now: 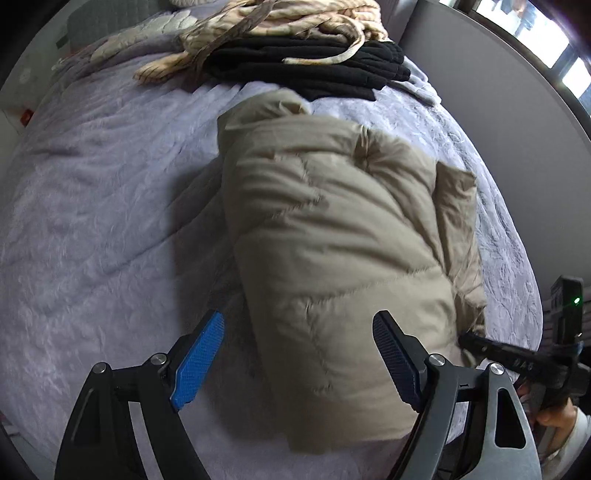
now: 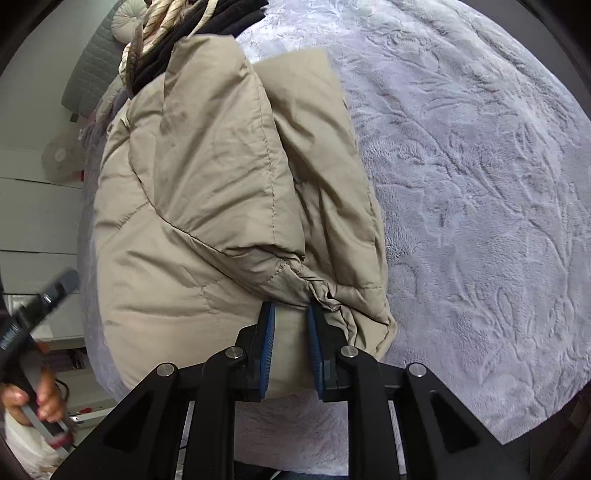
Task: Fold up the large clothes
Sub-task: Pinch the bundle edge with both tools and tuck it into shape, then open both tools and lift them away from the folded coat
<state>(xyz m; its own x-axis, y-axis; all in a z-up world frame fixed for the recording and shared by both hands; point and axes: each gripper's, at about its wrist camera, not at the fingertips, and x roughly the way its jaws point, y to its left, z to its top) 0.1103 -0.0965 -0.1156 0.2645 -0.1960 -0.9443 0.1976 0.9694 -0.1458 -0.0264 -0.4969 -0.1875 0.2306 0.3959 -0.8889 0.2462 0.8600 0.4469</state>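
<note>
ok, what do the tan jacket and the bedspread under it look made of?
Tan puffer jacket: looks like thin woven nylon or polyester shell over padding, with a slight sheen, stitched quilt lines and puffy creases. Lavender bedspread: seems plush fleece or velvet, matte, with a brushed nap and an embossed leaf pattern. Exact fibres can't be told.

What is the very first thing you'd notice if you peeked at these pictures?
The big puffy tan jacket, folded into a bundle in the middle of the fuzzy lavender blanket. Next, the right gripper at the jacket's near edge, its blue pads close together by a gathered bit of fabric, while the left gripper hangs wide open above the bundle. Behind it lie black clothes under a beige patterned cloth.
</note>
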